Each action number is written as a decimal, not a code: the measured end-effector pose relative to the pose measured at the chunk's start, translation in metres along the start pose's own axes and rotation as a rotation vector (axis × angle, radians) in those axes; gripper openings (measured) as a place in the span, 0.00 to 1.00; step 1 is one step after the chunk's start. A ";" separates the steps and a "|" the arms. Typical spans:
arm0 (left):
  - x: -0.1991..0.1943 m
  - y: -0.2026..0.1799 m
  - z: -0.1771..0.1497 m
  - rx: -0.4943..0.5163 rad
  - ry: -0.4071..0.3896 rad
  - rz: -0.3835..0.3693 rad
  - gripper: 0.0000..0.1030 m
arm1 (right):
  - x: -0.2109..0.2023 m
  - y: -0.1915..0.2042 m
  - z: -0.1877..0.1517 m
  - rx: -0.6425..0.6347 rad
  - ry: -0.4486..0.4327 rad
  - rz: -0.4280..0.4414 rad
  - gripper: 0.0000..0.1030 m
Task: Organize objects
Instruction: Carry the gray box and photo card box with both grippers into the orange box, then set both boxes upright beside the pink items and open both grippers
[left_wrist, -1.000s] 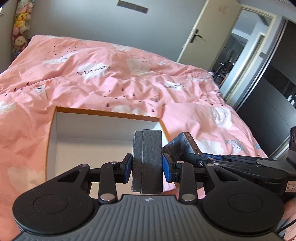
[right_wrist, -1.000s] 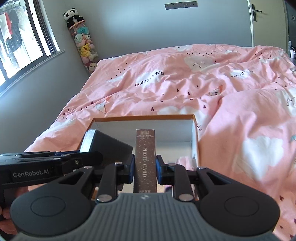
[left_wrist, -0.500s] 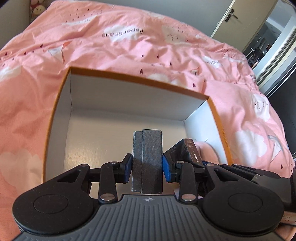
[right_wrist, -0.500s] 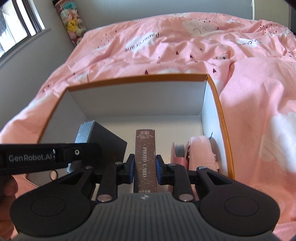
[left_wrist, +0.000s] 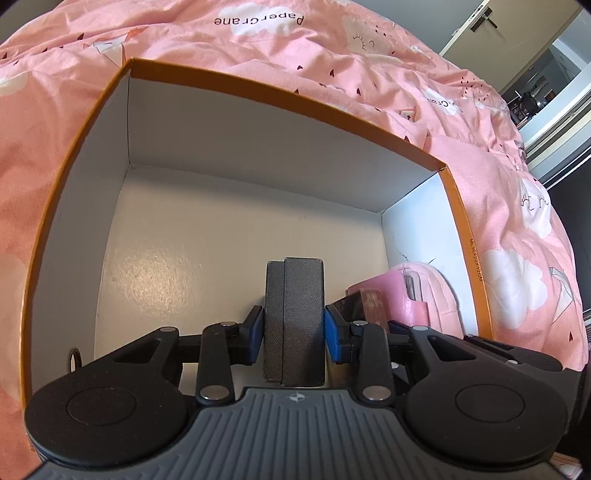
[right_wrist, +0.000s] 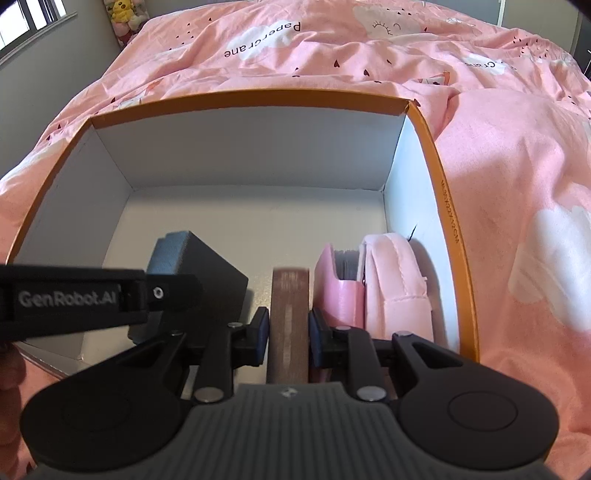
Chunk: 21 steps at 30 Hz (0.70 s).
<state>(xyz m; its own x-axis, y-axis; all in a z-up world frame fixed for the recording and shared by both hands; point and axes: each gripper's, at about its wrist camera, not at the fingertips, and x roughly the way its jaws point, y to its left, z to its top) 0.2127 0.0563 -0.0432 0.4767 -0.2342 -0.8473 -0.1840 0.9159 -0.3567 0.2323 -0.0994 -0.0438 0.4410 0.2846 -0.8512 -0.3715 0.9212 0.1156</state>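
An open cardboard box with an orange rim (left_wrist: 258, 88) and white inside lies on the pink bed; it also shows in the right wrist view (right_wrist: 258, 96). My left gripper (left_wrist: 294, 334) is shut on a dark grey textured case (left_wrist: 294, 306), held low inside the box. My right gripper (right_wrist: 287, 332) is shut on a thin brown photo card box (right_wrist: 290, 317), also down inside the box, beside the left gripper. The grey case shows in the right wrist view (right_wrist: 207, 266). A pink pouch (right_wrist: 391, 280) stands against the box's right wall, just right of the brown box.
The pink quilt (right_wrist: 498, 147) with cloud prints surrounds the box. A small dark ring (left_wrist: 75, 357) lies on the box floor at the near left. Plush toys (right_wrist: 123, 14) stand by the wall; a door (left_wrist: 480, 22) is at the far right.
Both grippers have moved forward and down into the box with their objects. The box now fills both views and the pink pouch is close on the right.
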 end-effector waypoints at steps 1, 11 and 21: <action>0.001 0.000 -0.001 -0.001 0.004 0.000 0.37 | -0.002 -0.001 0.001 0.006 -0.003 0.005 0.25; 0.003 -0.014 -0.006 0.069 0.007 0.051 0.37 | -0.058 -0.025 0.002 0.086 -0.220 -0.061 0.36; 0.013 -0.034 -0.010 0.072 0.052 0.047 0.37 | -0.064 -0.051 -0.004 0.205 -0.252 -0.070 0.36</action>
<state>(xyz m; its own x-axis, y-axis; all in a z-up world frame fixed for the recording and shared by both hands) 0.2160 0.0189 -0.0459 0.4229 -0.2051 -0.8826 -0.1422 0.9470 -0.2882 0.2198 -0.1656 0.0025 0.6578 0.2515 -0.7099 -0.1723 0.9679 0.1832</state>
